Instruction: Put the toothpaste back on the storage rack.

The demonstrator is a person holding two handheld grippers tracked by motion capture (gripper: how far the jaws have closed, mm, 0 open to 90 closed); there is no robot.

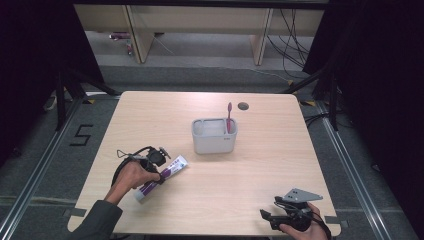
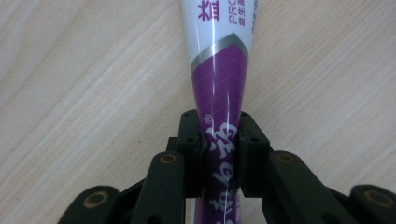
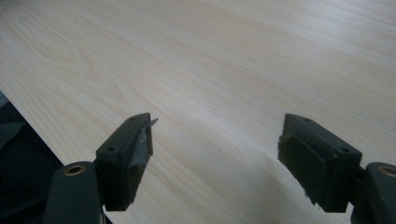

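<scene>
Left gripper point(image 2: 219, 149) jaws pinch the toothpaste tube point(image 2: 219, 79) lying on the table point(image 2: 70, 93)

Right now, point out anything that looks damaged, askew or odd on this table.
One small flaw: in the right gripper view, the pad on one jaw of the open right gripper has a torn corner sticking out. Otherwise nothing stands out: the left gripper pinches the toothpaste tube squarely, and the toothbrush stands in the grey holder.
</scene>
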